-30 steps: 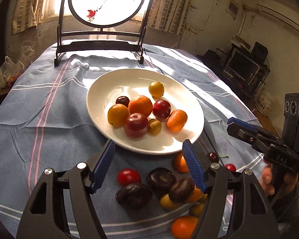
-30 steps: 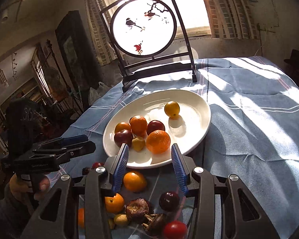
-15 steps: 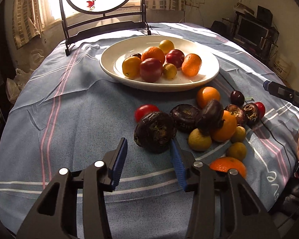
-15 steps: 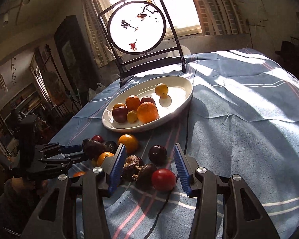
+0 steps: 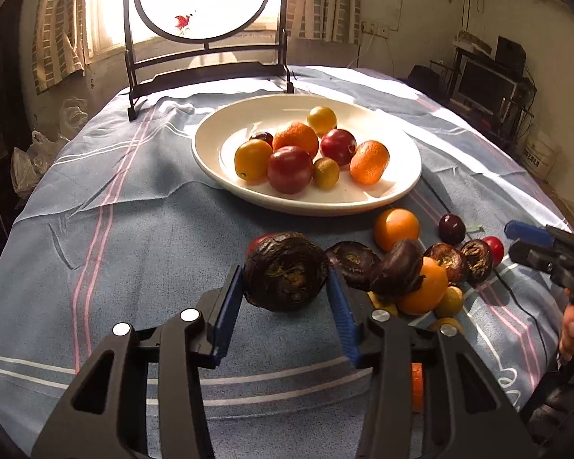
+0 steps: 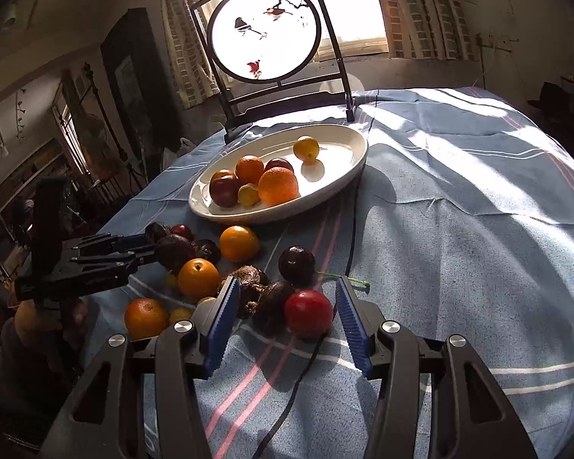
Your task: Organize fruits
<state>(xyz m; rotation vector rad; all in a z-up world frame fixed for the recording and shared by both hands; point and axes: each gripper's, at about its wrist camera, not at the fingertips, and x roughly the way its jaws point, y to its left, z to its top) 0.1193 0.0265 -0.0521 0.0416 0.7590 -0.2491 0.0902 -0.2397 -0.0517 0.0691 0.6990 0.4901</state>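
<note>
Gripping the dark wrinkly fruit at lower centre, the left gripper is clenched on it, so lift straight up before swinging to the plate beyond. The right gripper is opening, pads clear of the red fruit between them. No readable writing that I can spot.
</note>
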